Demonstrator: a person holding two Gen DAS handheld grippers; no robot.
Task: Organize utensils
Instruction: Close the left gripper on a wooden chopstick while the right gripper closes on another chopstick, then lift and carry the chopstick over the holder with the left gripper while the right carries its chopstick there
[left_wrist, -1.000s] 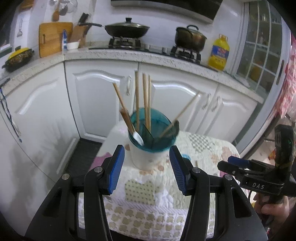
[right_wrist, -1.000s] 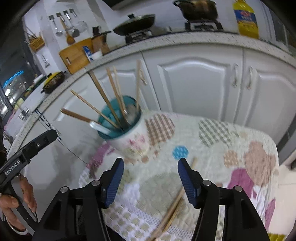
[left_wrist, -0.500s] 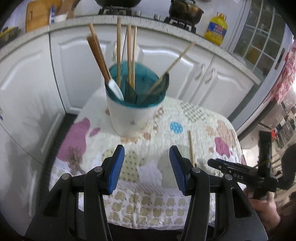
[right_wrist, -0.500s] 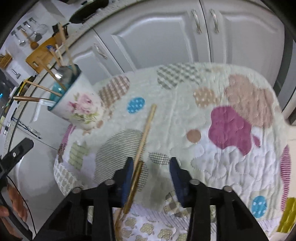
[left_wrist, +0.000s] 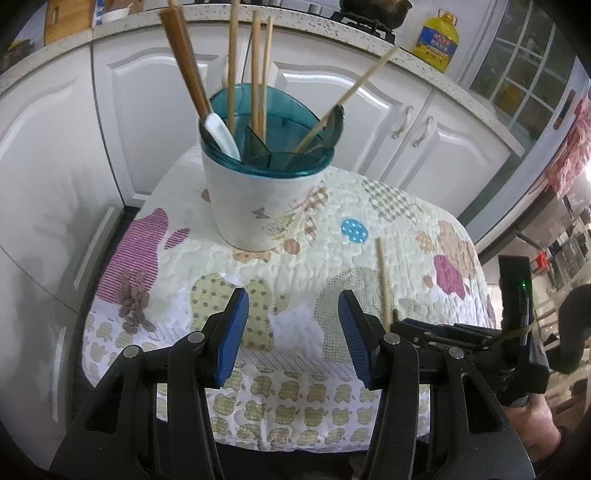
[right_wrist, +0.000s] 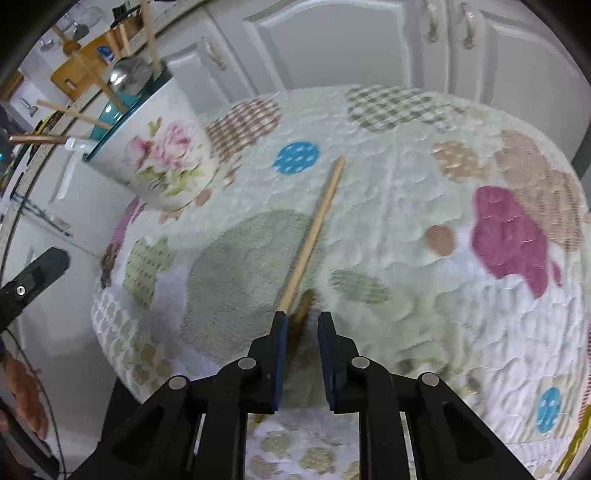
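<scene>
Most utensils already stand in the cup (left_wrist: 266, 195) near the table's (right_wrist: 461, 314) far left corner. One chopstick (right_wrist: 314, 229) lies mid-table (the last, I think). My right hand-held gripper (right_wrist: 300, 325) is closing around its near end, not yet pinching; the left hand-held gripper (left_wrist: 293, 314) hangs open, empty.

A quilted patchwork cloth (left_wrist: 402, 229) in pale cream carries magenta, tan, sage-green checked and dotted patches, with a bright blue white-dotted spot (left_wrist: 354, 230) at its centre and rows of olive apple shapes along the 6 o'clock edge. At 11 o'clock stands a white ceramic holder (right_wrist: 162, 155) printed with pink roses and green leaves, lined by a translucent teal plastic insert (left_wrist: 266, 147). It holds pale bamboo chopsticks (left_wrist: 232, 62) and a dark brown handle ending in white (left_wrist: 192, 74). A light tan wooden chopstick (right_wrist: 314, 236) lies on the cloth. Both black grippers, left (left_wrist: 293, 330) and right (right_wrist: 300, 343), have navy-blue pads. Behind are white panelled cabinets (left_wrist: 373, 110), a speckled cream countertop (left_wrist: 325, 27) and a yellow oil bottle (left_wrist: 437, 42) at 1 o'clock.
</scene>
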